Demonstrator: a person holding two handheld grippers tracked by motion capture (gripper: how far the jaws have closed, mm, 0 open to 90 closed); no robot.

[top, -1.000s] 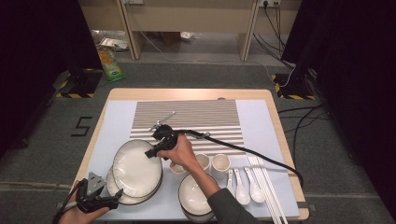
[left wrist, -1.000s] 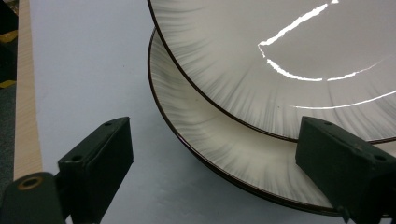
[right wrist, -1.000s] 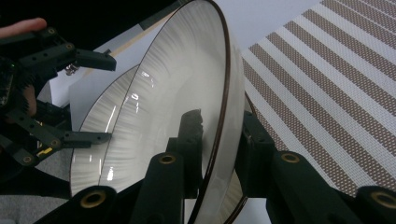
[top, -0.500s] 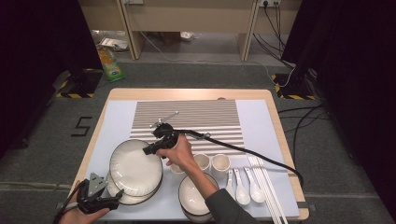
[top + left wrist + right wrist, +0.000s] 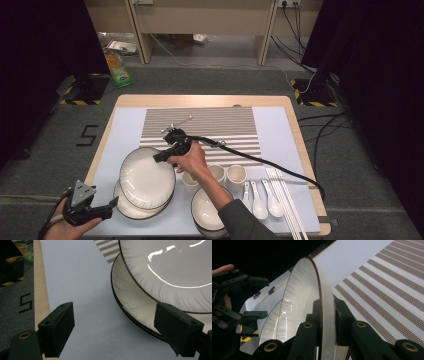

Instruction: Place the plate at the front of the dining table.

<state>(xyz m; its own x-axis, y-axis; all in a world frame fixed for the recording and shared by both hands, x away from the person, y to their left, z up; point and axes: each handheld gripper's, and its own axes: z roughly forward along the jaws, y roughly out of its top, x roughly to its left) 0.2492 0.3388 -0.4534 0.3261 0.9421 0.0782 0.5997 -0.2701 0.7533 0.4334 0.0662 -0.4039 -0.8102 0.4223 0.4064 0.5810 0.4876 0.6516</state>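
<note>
A white plate with a dark rim (image 5: 147, 177) is tilted up off a second, matching plate (image 5: 124, 206) at the front left of the table. My right gripper (image 5: 160, 157) is shut on the upper plate's far rim. In the right gripper view that plate (image 5: 299, 297) stands on edge between the closed jaws of my right gripper (image 5: 325, 315). My left gripper (image 5: 111, 207) stays open by the front left table edge, just left of the plates. In the left gripper view, my left gripper (image 5: 117, 332) is wide open over the pale mat, with the lower plate (image 5: 132, 300) and upper plate (image 5: 175, 270) at right.
A striped placemat (image 5: 215, 130) covers the table's middle. Small white cups (image 5: 235, 175), stacked bowls (image 5: 205, 210), white spoons (image 5: 260, 200) and chopsticks (image 5: 287, 200) lie along the front right. The right gripper's black cable (image 5: 260, 160) trails over the mat.
The right gripper has shifted slightly left with the plate's rim, tipping the plate a bit more. The left gripper has barely moved.
</note>
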